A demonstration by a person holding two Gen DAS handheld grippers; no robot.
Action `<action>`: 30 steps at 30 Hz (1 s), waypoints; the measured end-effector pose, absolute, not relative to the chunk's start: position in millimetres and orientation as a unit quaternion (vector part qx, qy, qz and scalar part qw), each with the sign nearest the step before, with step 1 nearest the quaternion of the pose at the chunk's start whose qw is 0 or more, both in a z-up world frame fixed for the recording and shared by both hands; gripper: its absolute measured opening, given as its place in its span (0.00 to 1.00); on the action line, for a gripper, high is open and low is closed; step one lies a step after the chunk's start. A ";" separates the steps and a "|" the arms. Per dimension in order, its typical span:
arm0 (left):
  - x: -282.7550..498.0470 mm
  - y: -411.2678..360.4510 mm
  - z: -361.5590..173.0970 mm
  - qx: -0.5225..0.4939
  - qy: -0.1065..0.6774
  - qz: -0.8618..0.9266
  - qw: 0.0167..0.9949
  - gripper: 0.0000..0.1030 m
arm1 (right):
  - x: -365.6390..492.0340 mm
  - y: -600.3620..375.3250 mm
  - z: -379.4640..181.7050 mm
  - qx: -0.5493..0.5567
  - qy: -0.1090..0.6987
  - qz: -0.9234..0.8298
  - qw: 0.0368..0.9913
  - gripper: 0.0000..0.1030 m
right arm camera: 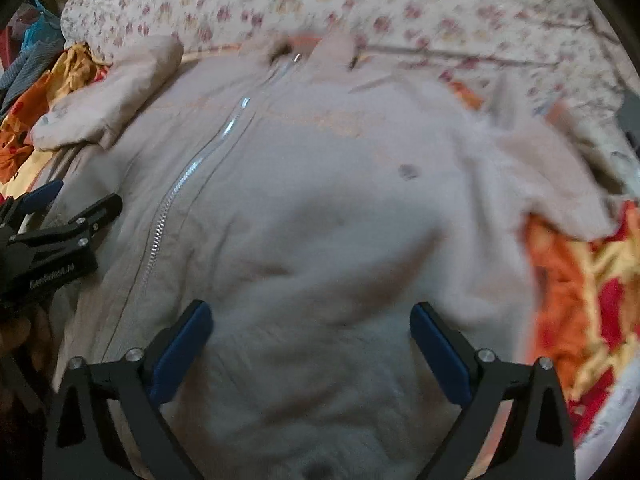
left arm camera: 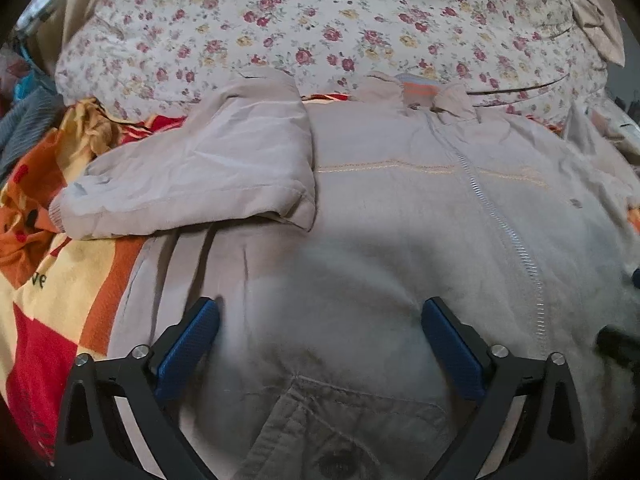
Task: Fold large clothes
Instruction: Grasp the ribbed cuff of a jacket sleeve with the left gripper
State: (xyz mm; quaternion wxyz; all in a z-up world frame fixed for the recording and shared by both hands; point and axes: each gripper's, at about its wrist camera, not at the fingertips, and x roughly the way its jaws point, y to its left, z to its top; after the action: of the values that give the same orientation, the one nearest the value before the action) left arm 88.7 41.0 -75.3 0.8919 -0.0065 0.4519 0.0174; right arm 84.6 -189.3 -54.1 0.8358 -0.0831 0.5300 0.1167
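Observation:
A large beige zip-up jacket (left arm camera: 400,208) lies front-up on the bed, its collar toward the far side. Its left sleeve (left arm camera: 200,176) is folded across the chest. My left gripper (left arm camera: 320,316) is open and empty, low over the jacket's lower left front near a pocket. My right gripper (right arm camera: 310,320) is open and empty over the jacket (right arm camera: 320,184) on its lower right front. The right sleeve (right arm camera: 552,176) lies spread out to the right; this view is blurred. The left gripper also shows in the right wrist view (right arm camera: 70,200), beside the zipper (right arm camera: 188,176).
A floral quilt (left arm camera: 320,20) is bunched along the far side. An orange, red and yellow blanket (left arm camera: 52,280) covers the bed under the jacket and also shows in the right wrist view (right arm camera: 580,300). Other clothes (left arm camera: 24,120) are piled at the far left.

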 end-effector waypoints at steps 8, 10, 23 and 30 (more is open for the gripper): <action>83.0 143.1 3.4 -0.164 0.399 -0.023 0.902 0.91 | 29.0 -229.3 -0.4 -0.076 0.390 0.153 0.905 0.97; 91.9 193.6 4.1 -0.190 0.395 -0.001 0.899 0.91 | 25.2 -234.0 4.4 -0.062 0.373 0.151 0.913 0.97; 156.5 328.9 -81.6 -0.310 0.427 0.059 0.847 0.33 | 30.6 -233.9 2.9 -0.052 0.359 0.133 0.922 0.97; 109.1 365.7 39.5 -0.227 0.280 0.224 0.906 0.11 | 19.0 -260.3 11.9 0.001 0.330 0.098 0.939 0.97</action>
State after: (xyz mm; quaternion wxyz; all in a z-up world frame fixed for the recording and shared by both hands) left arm 109.1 365.7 39.5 0.9055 -0.2270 0.2798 0.2241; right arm 19.0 -260.2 11.9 0.9387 0.0007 0.3304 0.0984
